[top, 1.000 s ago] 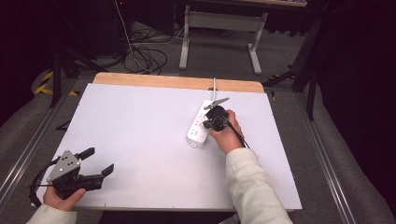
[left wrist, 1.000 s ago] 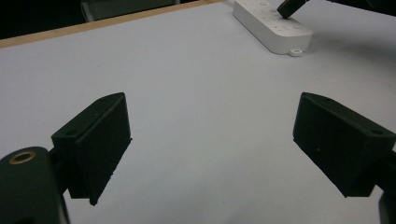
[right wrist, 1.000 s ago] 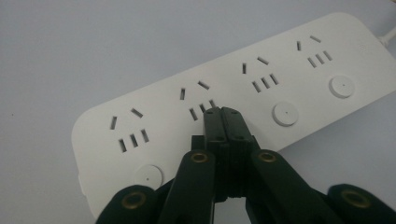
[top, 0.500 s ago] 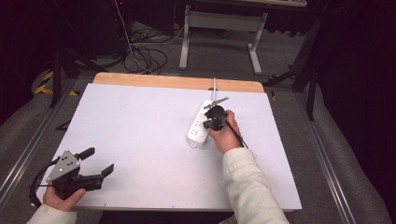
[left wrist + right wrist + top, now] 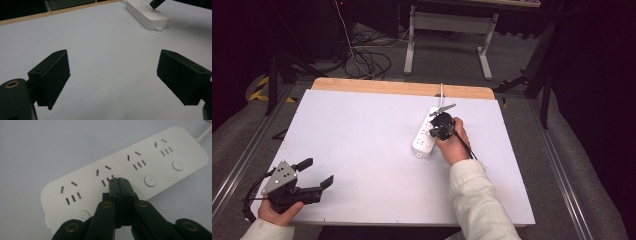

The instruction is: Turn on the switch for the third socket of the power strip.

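A white power strip (image 5: 426, 132) with several sockets and round buttons lies on the white table top (image 5: 362, 145), right of centre, its cord running to the far edge. My right gripper (image 5: 438, 131) is shut with nothing between its jaws, and its tips (image 5: 119, 181) rest on or just above the power strip (image 5: 125, 170) near its middle sockets, where a round button is hidden under them. My left gripper (image 5: 317, 173) stands open near the table's front left corner, its pads (image 5: 53, 75) wide apart over bare table. The left gripper view has the power strip (image 5: 146, 12) far off.
A wooden strip (image 5: 402, 88) edges the table's far side. Beyond it on the floor are cables (image 5: 362, 55) and a metal stand (image 5: 447, 35). Metal rails (image 5: 562, 170) run along both sides of the table.
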`<state>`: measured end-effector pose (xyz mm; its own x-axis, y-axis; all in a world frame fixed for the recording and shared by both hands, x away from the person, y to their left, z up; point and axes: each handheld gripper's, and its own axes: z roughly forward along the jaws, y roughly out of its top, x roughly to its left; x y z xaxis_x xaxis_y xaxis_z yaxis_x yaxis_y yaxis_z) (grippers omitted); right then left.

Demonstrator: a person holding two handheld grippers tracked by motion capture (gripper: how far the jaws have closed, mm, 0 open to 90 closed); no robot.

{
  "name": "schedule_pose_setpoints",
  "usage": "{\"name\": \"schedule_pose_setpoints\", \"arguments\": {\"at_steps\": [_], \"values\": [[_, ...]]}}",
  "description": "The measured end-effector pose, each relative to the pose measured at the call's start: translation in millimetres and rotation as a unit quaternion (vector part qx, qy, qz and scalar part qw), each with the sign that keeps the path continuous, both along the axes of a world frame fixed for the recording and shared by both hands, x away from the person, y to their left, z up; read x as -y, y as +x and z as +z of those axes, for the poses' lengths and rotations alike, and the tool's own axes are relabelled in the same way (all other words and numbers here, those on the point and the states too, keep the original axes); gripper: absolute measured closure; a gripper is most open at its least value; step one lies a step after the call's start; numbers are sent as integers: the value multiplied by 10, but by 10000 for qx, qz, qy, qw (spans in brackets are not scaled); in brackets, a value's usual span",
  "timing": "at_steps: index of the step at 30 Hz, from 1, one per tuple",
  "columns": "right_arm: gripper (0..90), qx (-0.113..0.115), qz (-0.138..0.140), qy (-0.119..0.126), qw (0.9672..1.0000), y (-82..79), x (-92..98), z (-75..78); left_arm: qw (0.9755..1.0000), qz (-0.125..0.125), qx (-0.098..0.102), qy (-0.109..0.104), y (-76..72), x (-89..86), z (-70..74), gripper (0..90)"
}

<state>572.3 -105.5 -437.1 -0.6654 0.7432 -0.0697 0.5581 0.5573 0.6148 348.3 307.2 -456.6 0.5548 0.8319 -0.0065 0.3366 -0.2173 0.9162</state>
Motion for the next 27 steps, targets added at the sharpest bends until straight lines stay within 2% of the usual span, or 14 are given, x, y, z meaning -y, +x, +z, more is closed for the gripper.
{"name": "schedule_pose_setpoints", "arguments": {"at_steps": [5,7,13,23,27], "values": [[900,189,76,144,9997,-66,14,99,10000,28,21,-14,-4,4,2,118],[900,234,76,280,9993,-88,24,141,10000,26,21,-8,-4,3,4,118],[900,349,92,438,9984,-144,67,248,10000,6,6,24,-1,5,3,118],[900,613,184,624,9960,-252,98,399,10000,3,2,11,5,13,0,118],[900,610,185,643,9959,-271,127,428,10000,1,-5,26,6,9,0,118]]}}
